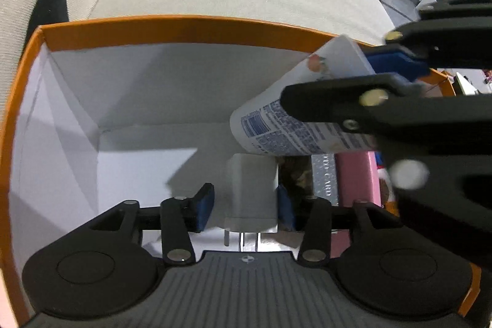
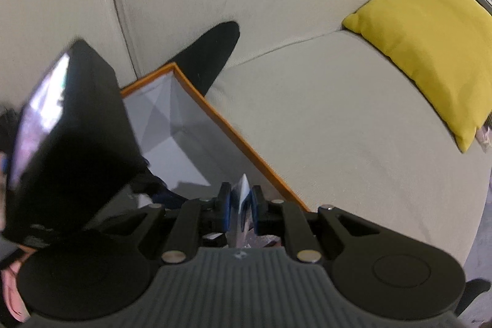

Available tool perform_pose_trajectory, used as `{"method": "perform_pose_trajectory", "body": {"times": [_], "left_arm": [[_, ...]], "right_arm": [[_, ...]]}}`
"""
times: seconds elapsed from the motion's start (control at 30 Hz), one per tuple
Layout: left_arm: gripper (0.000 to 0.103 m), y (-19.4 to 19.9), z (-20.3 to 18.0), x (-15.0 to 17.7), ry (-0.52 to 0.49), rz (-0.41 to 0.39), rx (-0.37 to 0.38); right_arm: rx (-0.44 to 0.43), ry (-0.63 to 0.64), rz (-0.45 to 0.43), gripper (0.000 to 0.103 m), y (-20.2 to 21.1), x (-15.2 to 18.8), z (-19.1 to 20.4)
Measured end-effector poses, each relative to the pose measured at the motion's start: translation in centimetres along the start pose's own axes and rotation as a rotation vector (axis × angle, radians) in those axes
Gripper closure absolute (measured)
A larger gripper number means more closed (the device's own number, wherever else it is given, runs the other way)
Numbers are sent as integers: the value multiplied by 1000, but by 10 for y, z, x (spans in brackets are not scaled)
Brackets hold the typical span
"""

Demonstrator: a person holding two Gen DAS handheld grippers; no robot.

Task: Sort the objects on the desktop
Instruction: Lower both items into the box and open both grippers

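Left wrist view: your left gripper (image 1: 244, 205) straddles a white charger (image 1: 250, 192) inside the orange box (image 1: 184, 23), pads apart. Your right gripper (image 2: 240, 206) clamps a white tube (image 1: 295, 119); its blue print is unreadable.

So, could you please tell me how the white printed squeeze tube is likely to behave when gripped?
The white printed squeeze tube probably flexes: the right gripper pinches its flattened end. Its round body looks apt to roll, and its smooth surface may be slippery.
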State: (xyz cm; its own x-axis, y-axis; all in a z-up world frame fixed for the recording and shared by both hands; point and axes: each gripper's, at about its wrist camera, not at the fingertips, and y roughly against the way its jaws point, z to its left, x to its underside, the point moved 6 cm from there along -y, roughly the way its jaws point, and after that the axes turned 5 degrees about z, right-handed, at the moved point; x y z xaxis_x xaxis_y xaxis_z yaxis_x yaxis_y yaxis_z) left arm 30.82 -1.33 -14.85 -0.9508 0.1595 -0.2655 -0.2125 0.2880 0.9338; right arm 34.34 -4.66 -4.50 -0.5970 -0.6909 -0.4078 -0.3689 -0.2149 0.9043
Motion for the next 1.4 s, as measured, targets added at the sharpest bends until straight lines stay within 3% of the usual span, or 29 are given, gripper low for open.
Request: {"method": "perform_pose_trajectory", "body": {"times": [0.17, 0.27, 0.43, 0.6, 0.67, 0.7, 0.73, 1.17, 1.4], "left_arm": [[46, 11, 4, 12, -36, 30, -10], [46, 11, 6, 19, -59, 45, -16], [62, 12, 9, 24, -66, 39, 10], [64, 17, 14, 25, -72, 24, -8], [64, 18, 17, 24, -63, 22, -3], [64, 19, 18, 24, -64, 21, -2], [64, 19, 19, 24, -62, 21, -2], [64, 25, 27, 29, -84, 34, 35], [61, 33, 36, 23, -56, 25, 58]], "right_arm": [[15, -2, 1, 87, -1, 5, -3], [5, -16, -10, 80, 7, 7, -7], [-19, -24, -22, 80, 7, 10, -8], [-31, 13, -87, 75, 10, 5, -2], [-32, 36, -83, 80, 8, 3, 3], [-25, 45, -79, 94, 6, 3, 5], [-12, 67, -82, 96, 6, 3, 7], [112, 286, -23, 98, 10, 7, 18], [131, 278, -17, 96, 12, 7, 15]]}}
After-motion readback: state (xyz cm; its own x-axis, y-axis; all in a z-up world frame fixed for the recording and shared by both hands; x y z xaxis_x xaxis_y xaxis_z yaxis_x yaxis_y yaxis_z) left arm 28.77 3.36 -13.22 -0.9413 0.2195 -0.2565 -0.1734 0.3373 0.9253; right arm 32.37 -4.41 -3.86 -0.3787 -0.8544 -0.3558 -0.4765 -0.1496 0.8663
